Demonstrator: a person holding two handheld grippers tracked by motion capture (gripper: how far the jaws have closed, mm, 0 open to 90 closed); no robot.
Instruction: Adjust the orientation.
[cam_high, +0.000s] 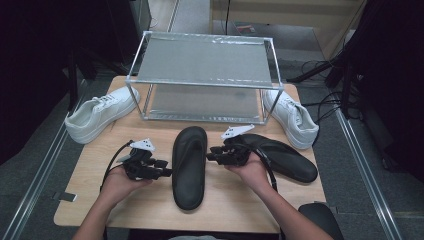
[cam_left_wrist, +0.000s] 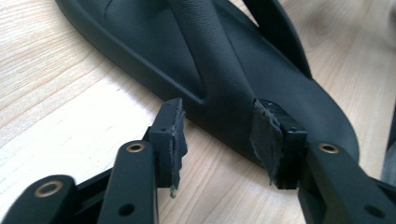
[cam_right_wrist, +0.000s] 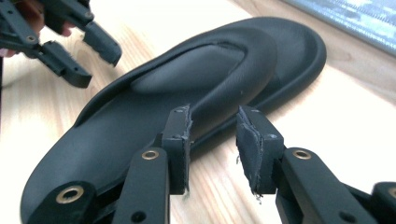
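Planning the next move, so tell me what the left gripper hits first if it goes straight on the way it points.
The left gripper would most likely meet the near edge of the black sandal, where the strap joins the sole. Its open fingers stand just short of that edge; the exact gap is hard to judge.

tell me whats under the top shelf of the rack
Under the top shelf of the rack sits a lower shelf, and nothing shows on it. Its back part is covered by the top shelf, so that stays unknown.
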